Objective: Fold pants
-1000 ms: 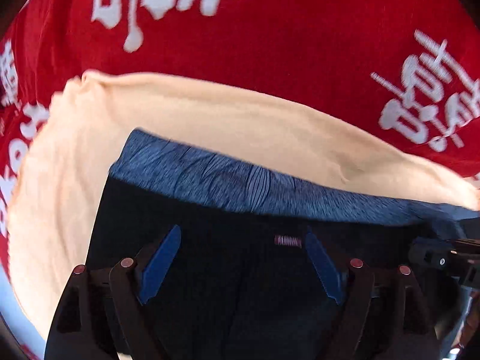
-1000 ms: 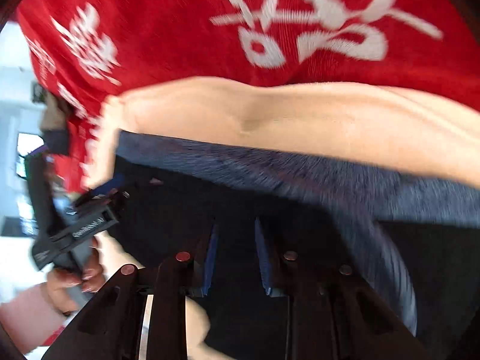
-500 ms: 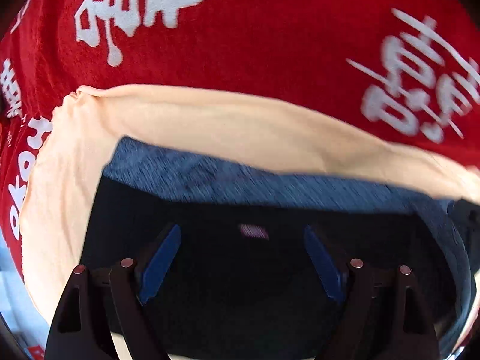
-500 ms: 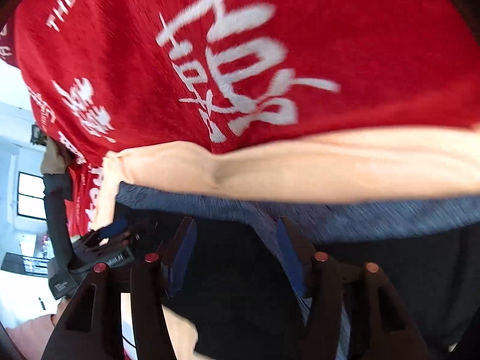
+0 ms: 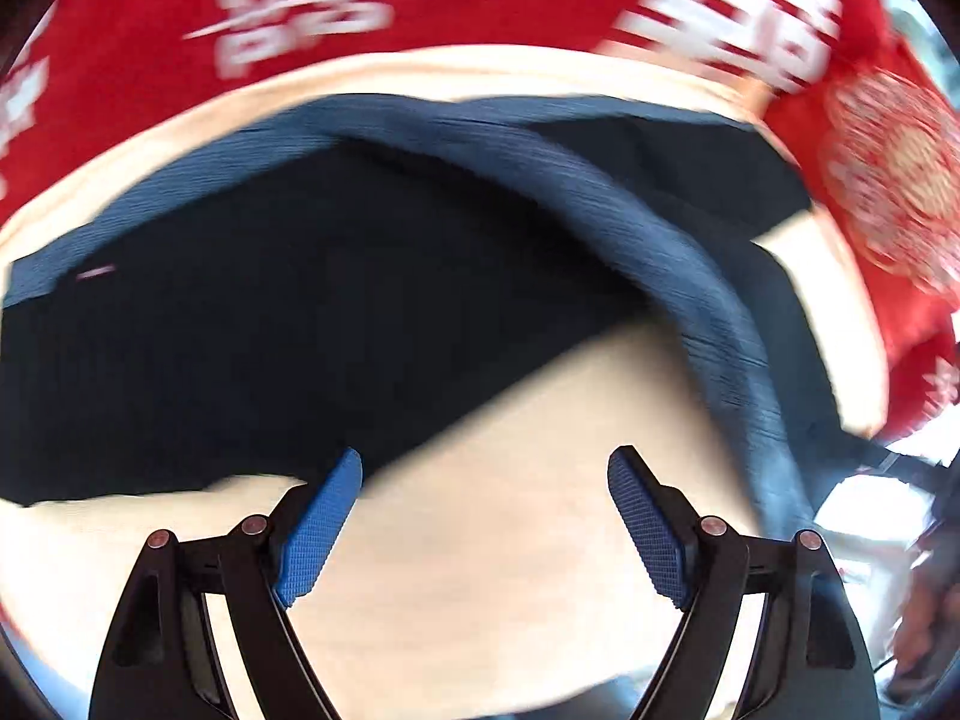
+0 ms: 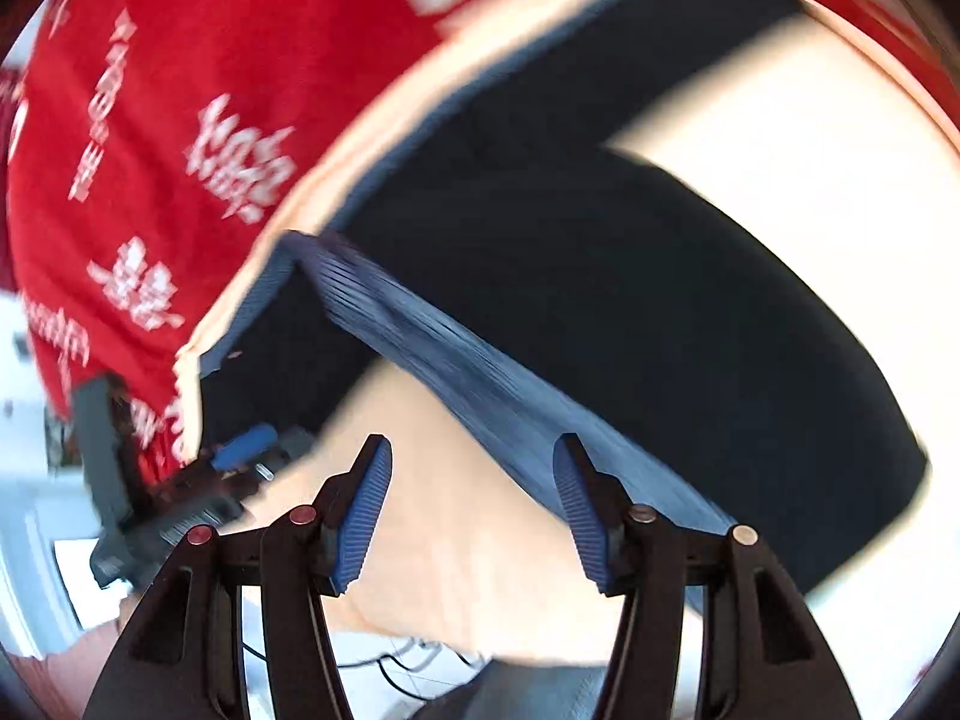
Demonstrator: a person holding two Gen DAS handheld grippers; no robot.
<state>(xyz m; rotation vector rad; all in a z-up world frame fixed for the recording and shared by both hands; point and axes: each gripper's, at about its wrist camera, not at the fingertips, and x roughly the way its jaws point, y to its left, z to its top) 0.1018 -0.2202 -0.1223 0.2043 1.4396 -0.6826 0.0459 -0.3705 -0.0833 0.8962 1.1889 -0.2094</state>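
Dark navy pants (image 5: 270, 324) with a lighter blue ribbed waistband (image 5: 678, 252) lie on a cream cloth (image 5: 510, 516). My left gripper (image 5: 483, 480) is open and empty over the cream cloth, its left pad at the dark fabric's edge. In the right wrist view the pants (image 6: 630, 276) lie folded, with the waistband (image 6: 480, 372) running diagonally. My right gripper (image 6: 471, 480) is open and empty just below the waistband. The left gripper's body (image 6: 180, 498) shows at the left. Both views are motion-blurred.
A red cloth with white lettering (image 5: 300, 6) lies under the cream cloth and fills the far side; it also shows in the right wrist view (image 6: 180, 150). A red patterned cushion-like shape (image 5: 888, 180) sits at the right. Cables (image 6: 408, 660) lie near the bottom edge.
Both grippers have pulled back off the pants and swung sideways; cream cloth now shows between the fingers. The right gripper, nearly shut a second ago, has opened wide.
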